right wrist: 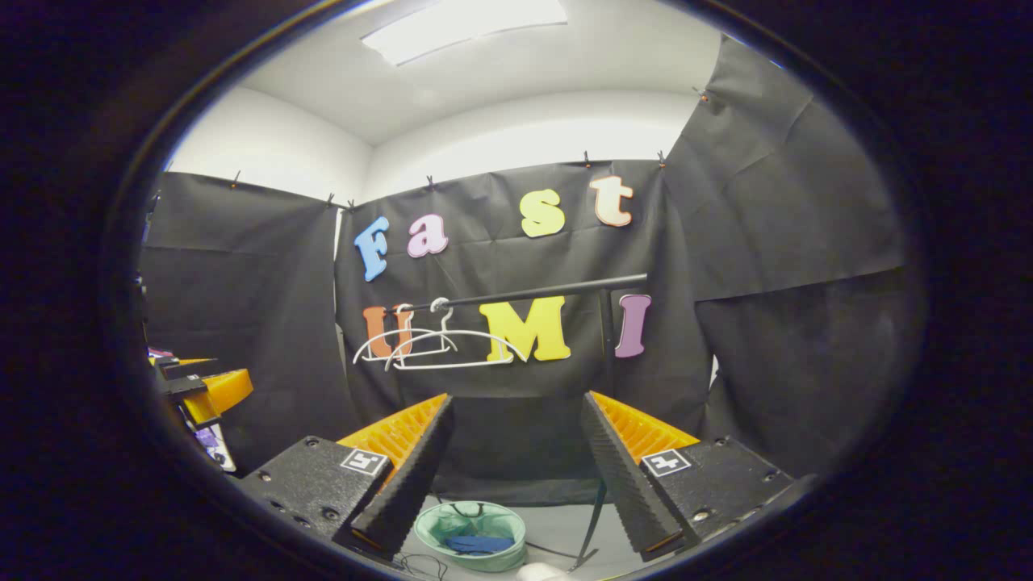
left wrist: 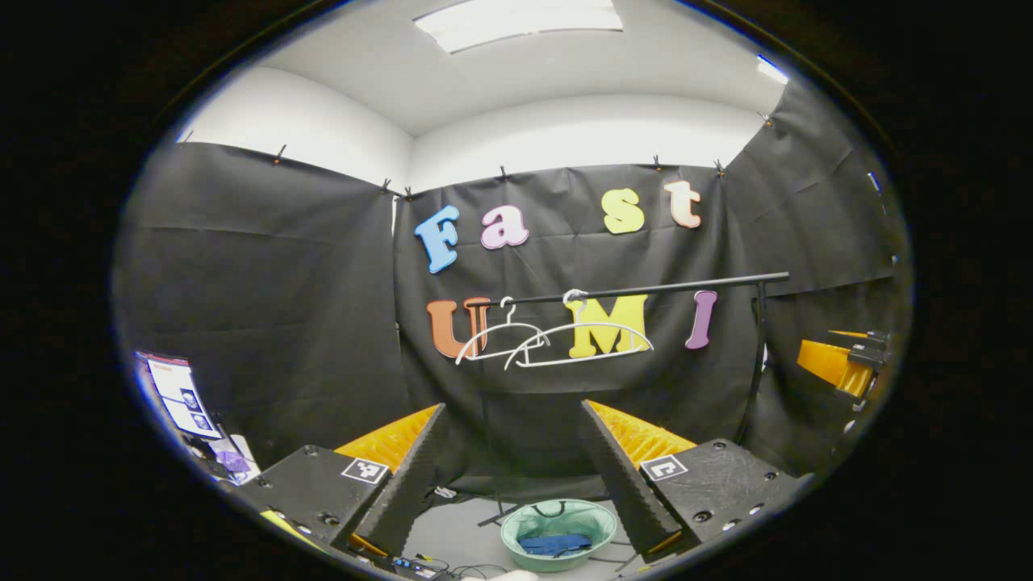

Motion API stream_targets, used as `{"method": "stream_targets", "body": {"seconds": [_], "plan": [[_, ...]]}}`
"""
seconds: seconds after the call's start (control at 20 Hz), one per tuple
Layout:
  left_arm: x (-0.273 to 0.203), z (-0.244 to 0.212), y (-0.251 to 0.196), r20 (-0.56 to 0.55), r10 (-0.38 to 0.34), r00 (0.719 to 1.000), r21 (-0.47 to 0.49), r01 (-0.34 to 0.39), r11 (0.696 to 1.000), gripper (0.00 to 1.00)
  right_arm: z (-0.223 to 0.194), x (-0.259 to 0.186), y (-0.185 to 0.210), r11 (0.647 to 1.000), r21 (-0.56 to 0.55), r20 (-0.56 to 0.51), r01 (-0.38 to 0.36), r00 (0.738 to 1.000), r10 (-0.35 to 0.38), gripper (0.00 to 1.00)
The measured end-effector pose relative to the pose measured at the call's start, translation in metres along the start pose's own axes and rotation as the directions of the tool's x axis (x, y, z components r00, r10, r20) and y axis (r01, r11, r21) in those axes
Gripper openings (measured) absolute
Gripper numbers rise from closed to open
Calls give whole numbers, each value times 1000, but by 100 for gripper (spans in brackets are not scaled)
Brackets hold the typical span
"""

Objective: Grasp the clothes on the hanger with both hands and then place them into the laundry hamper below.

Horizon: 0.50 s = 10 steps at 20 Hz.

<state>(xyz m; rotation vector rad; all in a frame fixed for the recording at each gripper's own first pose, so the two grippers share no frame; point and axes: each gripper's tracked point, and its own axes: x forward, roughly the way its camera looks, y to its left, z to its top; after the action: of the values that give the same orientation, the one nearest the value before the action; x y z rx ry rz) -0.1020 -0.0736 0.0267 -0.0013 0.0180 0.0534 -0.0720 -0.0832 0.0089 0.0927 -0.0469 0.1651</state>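
Both grippers spread wide, holding nothing: left gripper (left wrist: 516,472), right gripper (right wrist: 516,468). Two bare white hangers (left wrist: 557,343) hang on the black rail (left wrist: 646,289). Blue clothes (left wrist: 554,544) already lie in the green laundry hamper (left wrist: 516,539) on the floor below the rail, well apart from either gripper

Both views face the garment rail (left wrist: 646,288) (right wrist: 524,292) from well back, side by side; the left gripper view sits left, both sharing the laundry hamper (left wrist: 558,532) (right wrist: 470,534) below the rail.
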Motion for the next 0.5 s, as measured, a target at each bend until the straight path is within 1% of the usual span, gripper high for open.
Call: {"method": "stream_targets", "body": {"seconds": [0.1,0.15,0.25,0.3,0.35,0.5], "plan": [[1,4,1,10,-14,1000,-16,14,1000,99,1,4,0,1000,-13,1,17,1000,-17,99],[3,6,1,14,-23,1000,-15,23,1000,99,3,4,4,1000,-11,2,15,1000,-15,98],[3,9,5,23,-28,999,-6,28,1000,100,10,3,11,1000,-3,18,13,1000,-13,100],[4,10,7,28,-30,999,-2,30,1000,100,10,4,11,1000,-8,21,17,1000,-17,99],[3,9,8,26,-32,999,-2,32,999,100,9,4,13,1000,-13,22,19,1000,-18,100],[5,6,11,14,-33,999,-1,33,999,99,6,5,24,1000,-9,12,-2,1000,2,99]]}}
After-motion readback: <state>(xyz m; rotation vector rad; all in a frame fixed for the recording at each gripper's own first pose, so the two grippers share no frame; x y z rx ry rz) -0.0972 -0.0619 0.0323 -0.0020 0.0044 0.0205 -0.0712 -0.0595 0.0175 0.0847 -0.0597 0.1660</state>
